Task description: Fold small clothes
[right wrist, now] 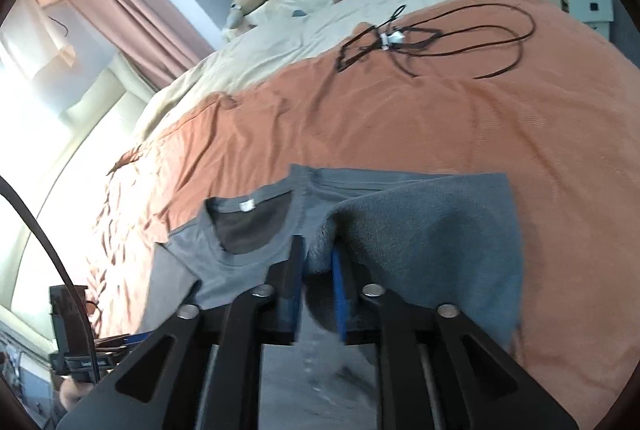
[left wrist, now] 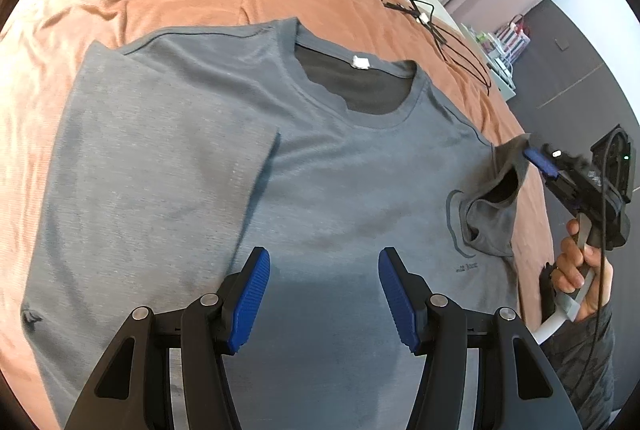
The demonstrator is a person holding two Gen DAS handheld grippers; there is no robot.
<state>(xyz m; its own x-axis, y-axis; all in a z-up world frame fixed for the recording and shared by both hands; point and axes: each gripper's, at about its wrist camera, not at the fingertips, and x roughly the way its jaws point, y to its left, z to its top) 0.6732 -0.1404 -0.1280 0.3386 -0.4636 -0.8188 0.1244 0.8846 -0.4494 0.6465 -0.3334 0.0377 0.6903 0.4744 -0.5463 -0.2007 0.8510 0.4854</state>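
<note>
Your right gripper (right wrist: 316, 262) has its jaws clamped on the grey cotton T-shirt's (left wrist: 248, 158) sleeve (left wrist: 496, 190), mid-right of frame. Your left gripper (left wrist: 324, 294) hangs over the shirt, jaws wide apart and holding nothing.

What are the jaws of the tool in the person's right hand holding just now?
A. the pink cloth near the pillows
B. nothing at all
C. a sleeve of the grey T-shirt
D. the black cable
C: the right gripper has its jaws closed on the bunched sleeve of the grey T-shirt, lifting it off the bed.
</note>
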